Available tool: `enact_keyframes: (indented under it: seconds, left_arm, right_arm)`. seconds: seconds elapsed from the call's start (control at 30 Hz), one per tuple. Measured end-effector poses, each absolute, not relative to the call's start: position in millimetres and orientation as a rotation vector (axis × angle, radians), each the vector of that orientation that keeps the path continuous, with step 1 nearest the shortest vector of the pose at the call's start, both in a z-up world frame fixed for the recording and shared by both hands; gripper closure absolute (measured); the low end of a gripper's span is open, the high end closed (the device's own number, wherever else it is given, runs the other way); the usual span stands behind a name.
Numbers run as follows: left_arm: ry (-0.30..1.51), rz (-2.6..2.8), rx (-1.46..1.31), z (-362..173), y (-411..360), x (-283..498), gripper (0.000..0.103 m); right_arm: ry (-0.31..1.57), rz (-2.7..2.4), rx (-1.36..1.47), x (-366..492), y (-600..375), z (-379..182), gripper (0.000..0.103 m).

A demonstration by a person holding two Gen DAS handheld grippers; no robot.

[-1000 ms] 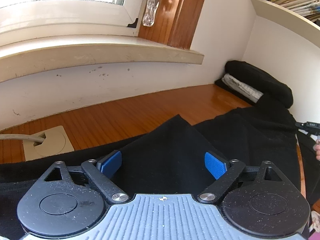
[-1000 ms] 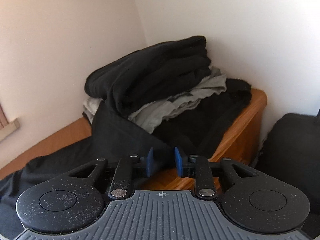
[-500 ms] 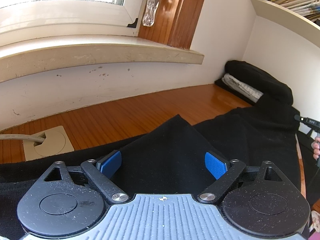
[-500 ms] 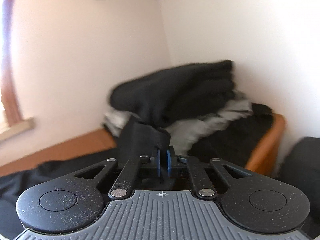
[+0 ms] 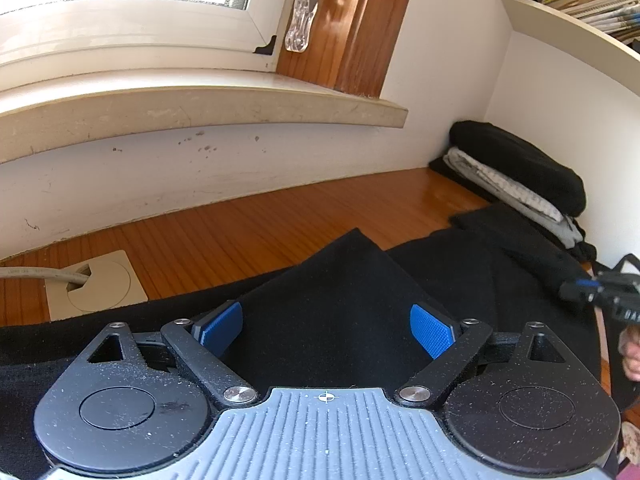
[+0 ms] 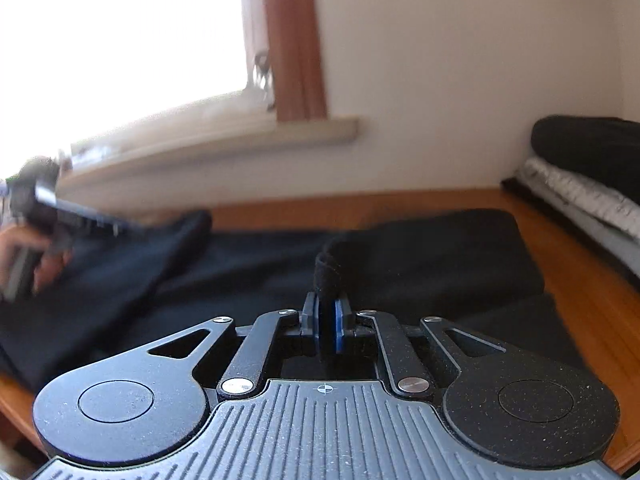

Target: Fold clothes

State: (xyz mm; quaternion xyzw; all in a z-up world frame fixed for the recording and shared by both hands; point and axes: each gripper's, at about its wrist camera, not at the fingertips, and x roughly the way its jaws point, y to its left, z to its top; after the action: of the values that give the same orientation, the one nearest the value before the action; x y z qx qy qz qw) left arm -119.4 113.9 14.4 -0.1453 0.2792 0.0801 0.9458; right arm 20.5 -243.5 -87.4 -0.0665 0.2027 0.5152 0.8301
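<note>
On the wooden desk (image 5: 280, 232) the black garment (image 5: 340, 312) lies spread; left gripper (image 5: 326, 330), jaws wide, hovers over a raised fold, while right gripper (image 6: 326, 322) pinches an edge, probably for folding.

Two grippers; one black garment (image 5: 332, 304) spread out; a stack (image 5: 516, 172) of perhaps three folded clothes.

Each tool (image 5: 326, 330) has black speckled linkages, silver screws, blue ribbed pads (image 5: 432, 336).
</note>
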Motion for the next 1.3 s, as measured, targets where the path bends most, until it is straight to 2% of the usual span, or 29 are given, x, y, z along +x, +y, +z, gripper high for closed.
enact_keyframes:
  seconds: [0.4, 0.77, 0.93, 0.97, 1.0, 1.03, 1.2, 1.3]
  left_arm:
    - [0.571, 0.162, -0.296, 14.5, 114.7, -118.9, 0.01]
    - [0.569, 0.162, -0.289, 13.7, 115.2, -119.3, 0.01]
    - [0.565, 0.159, -0.302, 13.0, 116.5, -119.8, 0.01]
    - [0.563, 0.16, -0.304, 13.2, 116.4, -119.8, 0.01]
    - [0.559, 0.169, -0.3, 14.5, 114.9, -119.5, 0.01]
    - [0.555, 0.179, -0.297, 15.9, 113.4, -119.3, 0.01]
    - [0.533, 0.221, -0.283, 23.2, 105.8, -117.9, 0.01]
    - [0.511, 0.149, -0.43, 38.0, 98.2, -102.6, 0.01]
  right_arm:
    - [0.4, 1.06, -0.286, 13.7, -254.8, -91.3, 0.053]
    - [0.361, 1.073, -0.32, 9.0, -243.9, -96.5, 0.053]
    - [0.319, 1.082, -0.317, 2.9, -237.9, -104.1, 0.058]
    - [0.313, 1.086, -0.313, 2.4, -237.7, -104.4, 0.072]
    - [0.306, 1.096, -0.311, 1.2, -238.2, -104.3, 0.091]
    - [0.298, 1.109, -0.308, -0.6, -239.3, -103.6, 0.097]
    - [0.237, 1.138, -0.241, -6.0, -256.3, -98.3, 0.097]
    - [0.233, 1.116, -0.143, 0.5, -268.5, -94.2, 0.097]
